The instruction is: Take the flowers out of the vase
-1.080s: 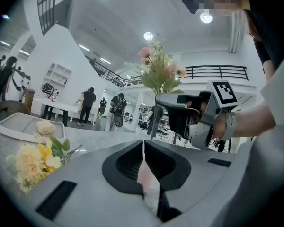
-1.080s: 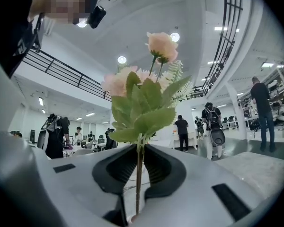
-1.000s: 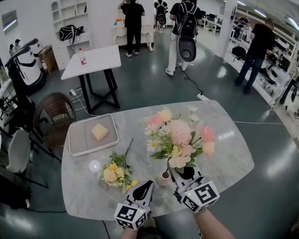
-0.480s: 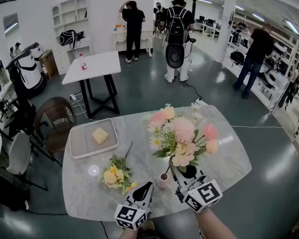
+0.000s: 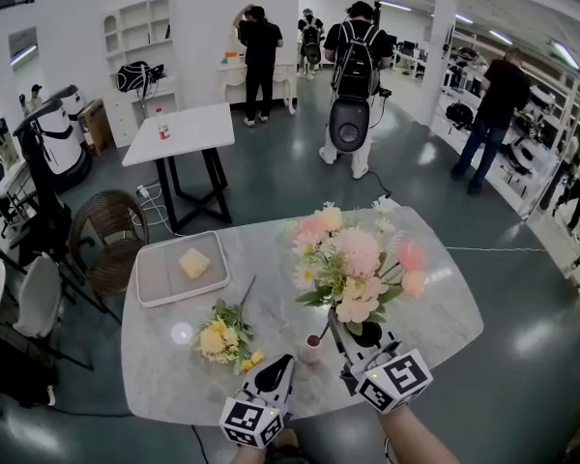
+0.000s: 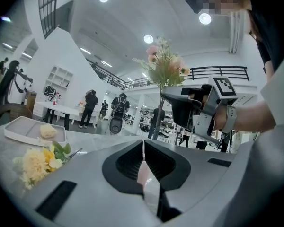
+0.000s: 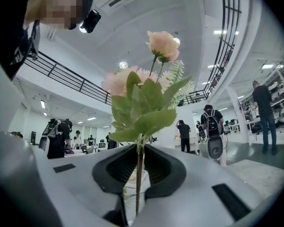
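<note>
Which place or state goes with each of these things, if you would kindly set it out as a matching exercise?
Things:
1. pink bouquet
2. yellow bunch
3. yellow block
4. vase

Places:
A. in the tray
B. lying flat on the table
C. stem clamped in the right gripper
D. standing upright on the table

Pairs: 1-C, 2-B, 3-A, 4-D

Pale vase [image 5: 312,348] on marble table [image 5: 445,307], pink bouquet [image 5: 353,264] just above-right of vase, stems in right gripper [image 5: 335,325], yellow sprig [image 5: 222,336] left of vase, tray [image 5: 155,271] behind-left of vase
</note>
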### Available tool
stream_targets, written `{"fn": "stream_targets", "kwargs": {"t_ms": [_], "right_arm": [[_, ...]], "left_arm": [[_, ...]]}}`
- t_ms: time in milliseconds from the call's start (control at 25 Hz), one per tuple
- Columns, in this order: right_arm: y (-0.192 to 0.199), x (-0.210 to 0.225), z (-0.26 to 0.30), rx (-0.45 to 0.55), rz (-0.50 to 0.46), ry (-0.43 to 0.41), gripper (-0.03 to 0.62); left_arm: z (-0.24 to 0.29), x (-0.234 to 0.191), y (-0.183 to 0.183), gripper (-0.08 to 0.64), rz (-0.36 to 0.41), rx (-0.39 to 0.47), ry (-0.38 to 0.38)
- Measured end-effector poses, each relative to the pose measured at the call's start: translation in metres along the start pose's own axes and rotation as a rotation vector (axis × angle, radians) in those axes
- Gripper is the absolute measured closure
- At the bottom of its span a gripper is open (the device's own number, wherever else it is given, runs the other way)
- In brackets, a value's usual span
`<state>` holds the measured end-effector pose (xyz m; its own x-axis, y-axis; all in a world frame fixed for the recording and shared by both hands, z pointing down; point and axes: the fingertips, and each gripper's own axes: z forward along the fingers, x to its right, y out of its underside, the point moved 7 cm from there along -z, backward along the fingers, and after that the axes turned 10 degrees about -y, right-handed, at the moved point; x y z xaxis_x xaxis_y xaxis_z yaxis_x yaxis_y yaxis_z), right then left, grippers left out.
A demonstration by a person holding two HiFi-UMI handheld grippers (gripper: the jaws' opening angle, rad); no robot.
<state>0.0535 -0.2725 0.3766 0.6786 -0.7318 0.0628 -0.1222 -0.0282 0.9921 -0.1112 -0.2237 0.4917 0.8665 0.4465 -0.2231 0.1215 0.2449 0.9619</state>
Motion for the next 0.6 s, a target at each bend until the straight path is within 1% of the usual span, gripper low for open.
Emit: {"fn": "stream_targets", "kwargs": {"t_ms": [600], "right_arm": [[-0.006, -0.016, -0.025, 0.003, -0.008, -0.027, 0.535]], "left_arm": [[-0.025, 0.02, 0.004, 0.535, -0.003, 0.021, -0.042]]}}
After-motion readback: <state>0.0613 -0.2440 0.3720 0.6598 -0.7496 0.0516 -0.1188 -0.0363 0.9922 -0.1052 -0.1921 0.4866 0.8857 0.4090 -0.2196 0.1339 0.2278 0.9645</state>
